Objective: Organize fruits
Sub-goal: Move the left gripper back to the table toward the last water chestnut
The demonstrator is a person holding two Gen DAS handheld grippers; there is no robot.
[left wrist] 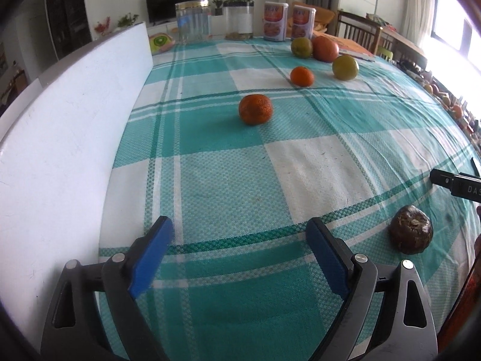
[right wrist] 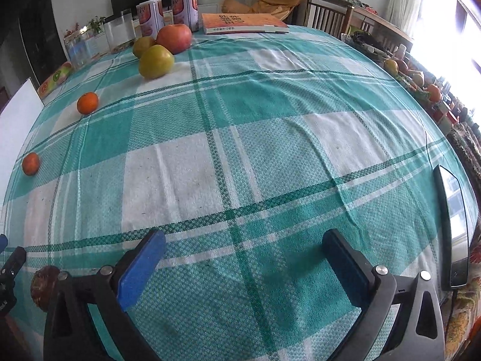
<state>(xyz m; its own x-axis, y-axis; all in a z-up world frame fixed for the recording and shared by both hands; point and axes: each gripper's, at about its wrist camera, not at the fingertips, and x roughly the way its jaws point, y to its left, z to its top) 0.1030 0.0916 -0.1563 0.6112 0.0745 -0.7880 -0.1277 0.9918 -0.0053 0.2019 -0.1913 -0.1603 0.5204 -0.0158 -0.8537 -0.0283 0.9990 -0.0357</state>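
Observation:
My left gripper (left wrist: 239,228) is open and empty above the checked cloth. A near orange (left wrist: 255,109) lies ahead of it, a second orange (left wrist: 301,76) farther on. Two green apples (left wrist: 345,67) (left wrist: 301,47) and a red apple (left wrist: 325,48) sit at the back. A dark brown fruit (left wrist: 411,229) lies to its right. My right gripper (right wrist: 243,242) is open and empty. Its view shows the oranges (right wrist: 30,163) (right wrist: 87,102), green apples (right wrist: 156,61) (right wrist: 143,45), the red apple (right wrist: 174,38) and the brown fruit (right wrist: 45,282) at lower left.
A white board (left wrist: 75,138) stands along the table's left side. Clear jars (left wrist: 192,24), two cartons (left wrist: 275,21) and an orange book (right wrist: 243,22) stand at the back. A dark phone (right wrist: 452,228) lies at the right edge. Chairs and clutter lie beyond.

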